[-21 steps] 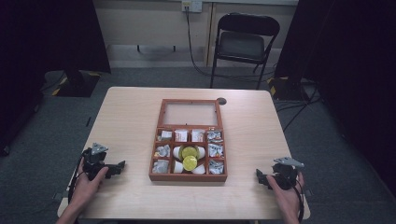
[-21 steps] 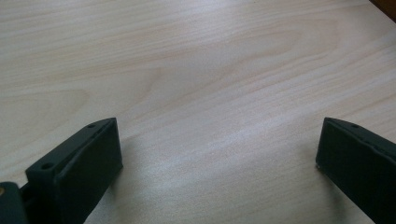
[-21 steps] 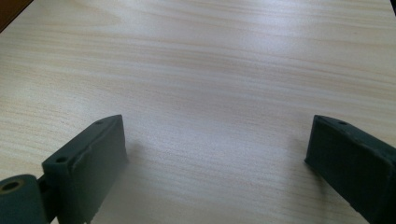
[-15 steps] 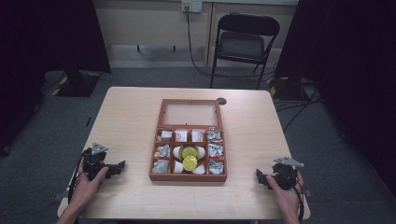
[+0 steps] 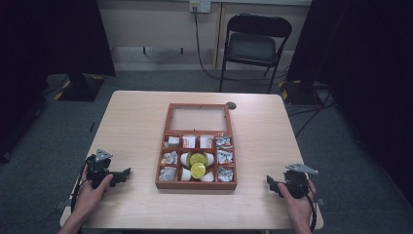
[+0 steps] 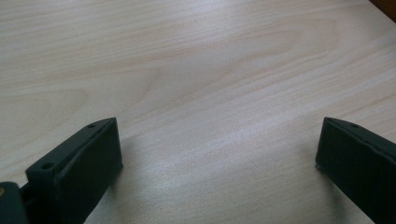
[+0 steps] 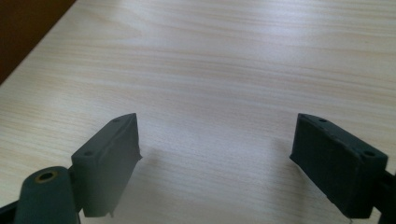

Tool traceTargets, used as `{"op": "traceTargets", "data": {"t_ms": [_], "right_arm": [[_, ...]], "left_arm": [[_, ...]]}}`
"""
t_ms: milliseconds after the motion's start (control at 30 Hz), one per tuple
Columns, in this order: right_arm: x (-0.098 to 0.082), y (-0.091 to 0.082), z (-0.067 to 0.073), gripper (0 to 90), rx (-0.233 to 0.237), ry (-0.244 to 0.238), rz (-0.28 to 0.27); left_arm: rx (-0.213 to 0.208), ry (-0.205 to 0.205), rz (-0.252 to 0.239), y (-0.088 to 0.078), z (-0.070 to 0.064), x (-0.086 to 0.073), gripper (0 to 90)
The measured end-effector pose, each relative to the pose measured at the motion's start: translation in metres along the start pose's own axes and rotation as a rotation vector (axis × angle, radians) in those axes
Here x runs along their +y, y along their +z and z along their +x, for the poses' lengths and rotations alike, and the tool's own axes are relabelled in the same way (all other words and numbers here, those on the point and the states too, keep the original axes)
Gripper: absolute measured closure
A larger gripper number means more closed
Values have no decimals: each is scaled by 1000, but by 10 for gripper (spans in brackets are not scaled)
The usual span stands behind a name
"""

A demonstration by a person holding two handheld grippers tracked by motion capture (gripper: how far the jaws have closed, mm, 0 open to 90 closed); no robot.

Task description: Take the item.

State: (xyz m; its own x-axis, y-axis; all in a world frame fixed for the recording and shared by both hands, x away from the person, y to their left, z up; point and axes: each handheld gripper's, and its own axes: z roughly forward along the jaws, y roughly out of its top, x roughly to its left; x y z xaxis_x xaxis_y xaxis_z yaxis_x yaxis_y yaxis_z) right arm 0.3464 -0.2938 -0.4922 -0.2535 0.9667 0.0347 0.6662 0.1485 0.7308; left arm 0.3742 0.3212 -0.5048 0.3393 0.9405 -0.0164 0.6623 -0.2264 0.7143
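A brown wooden box [image 5: 197,184] with several compartments lies open in the middle of the table [image 5: 136,122]. Its lid [image 5: 198,118], with a pale panel, lies flat behind it. The compartments hold small wrapped packets, white cups and two yellow round lids [image 5: 197,165]. My left gripper [image 5: 122,175] rests low on the table left of the box, jaws wide apart over bare wood [image 6: 215,121]. My right gripper [image 5: 272,184] sits near the front right corner, pointing toward the box, open with nothing between its fingers [image 7: 215,135].
A black folding chair [image 5: 253,44] stands behind the table's far edge. A small dark round spot [image 5: 231,105] marks the tabletop beside the lid's far right corner. Dark curtains flank the room, and cables run across the floor.
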Motion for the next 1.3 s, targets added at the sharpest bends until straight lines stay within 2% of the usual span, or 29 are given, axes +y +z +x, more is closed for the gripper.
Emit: {"op": "traceTargets", "data": {"t_ms": [267,533,867,1133,1233,1300], "right_arm": [[2,-1,2,169,23,13,-10],[8,-3,9,215,47,-10,-16],[18,-7,12,245,75,-3,-54],[30,-10,17,260,99,-23,-63],[35,-11,20,301,113,-46,-59],[37,-11,23,292,116,-62,-59]], "left_arm": [[0,1,0,0,0,0,0],[0,0,0,0,0,0,0],[0,0,0,0,0,0,0],[0,0,0,0,0,0,0],[0,1,0,0,0,0,0],[0,0,0,0,0,0,0]]}}
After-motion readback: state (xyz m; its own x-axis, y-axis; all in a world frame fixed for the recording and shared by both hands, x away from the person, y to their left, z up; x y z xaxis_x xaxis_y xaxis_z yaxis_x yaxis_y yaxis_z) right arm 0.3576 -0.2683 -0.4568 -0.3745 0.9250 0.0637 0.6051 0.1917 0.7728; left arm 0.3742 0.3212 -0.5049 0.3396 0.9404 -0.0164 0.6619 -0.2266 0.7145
